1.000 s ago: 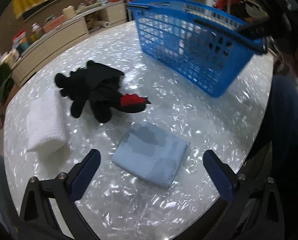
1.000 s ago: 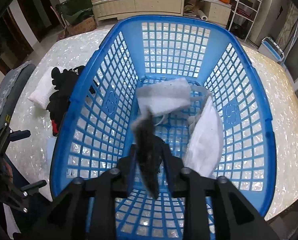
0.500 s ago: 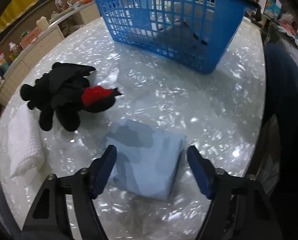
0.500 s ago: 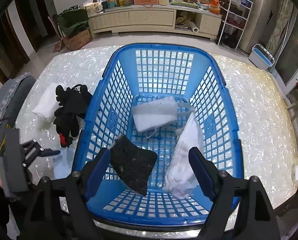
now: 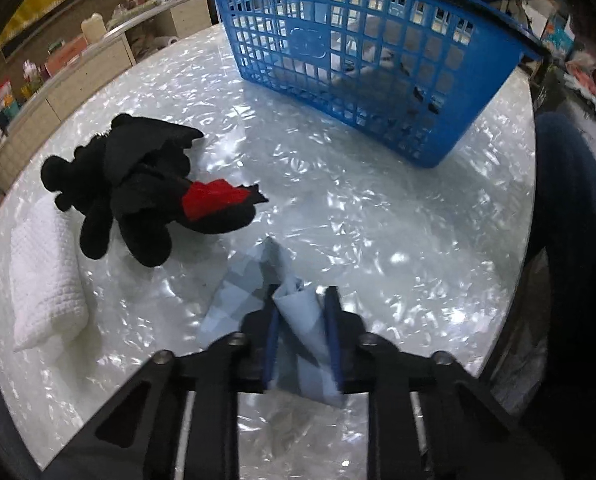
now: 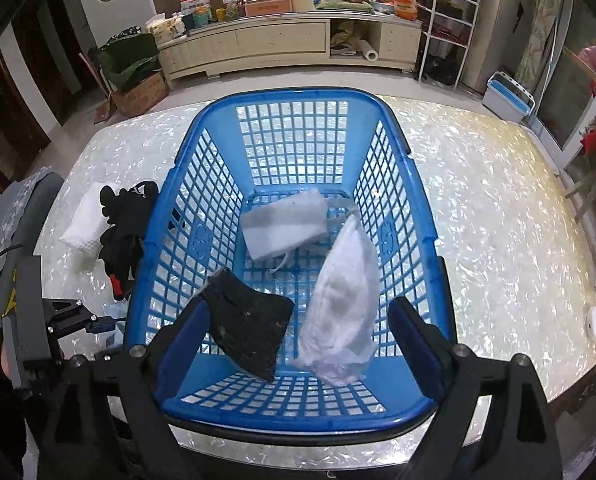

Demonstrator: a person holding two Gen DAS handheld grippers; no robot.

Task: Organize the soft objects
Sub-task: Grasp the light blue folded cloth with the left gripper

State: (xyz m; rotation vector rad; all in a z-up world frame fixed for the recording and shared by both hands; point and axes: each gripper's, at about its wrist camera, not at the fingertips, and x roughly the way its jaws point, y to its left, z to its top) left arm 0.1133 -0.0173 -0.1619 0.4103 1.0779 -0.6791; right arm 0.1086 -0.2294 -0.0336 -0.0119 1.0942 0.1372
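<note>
In the left wrist view, the near part of the light blue cloth [image 5: 254, 292] is covered by the blue-padded fingers [image 5: 272, 336] of the left gripper [image 5: 301, 332], and its lower edge is smeared by blur. The contents of the blue basket [image 5: 377, 92] are seen only as pale and dark patches through the lattice wall. The white towel [image 5: 44, 276] is partly overlapped by the black plush toy [image 5: 138, 188].

In the right wrist view, the plush toy [image 6: 124, 232] is half hidden behind the basket [image 6: 170, 240] wall, and the left gripper [image 6: 98, 322] is cut off at the frame's left. The clutter on the far cabinet [image 6: 282, 46] is too small to be identified.
</note>
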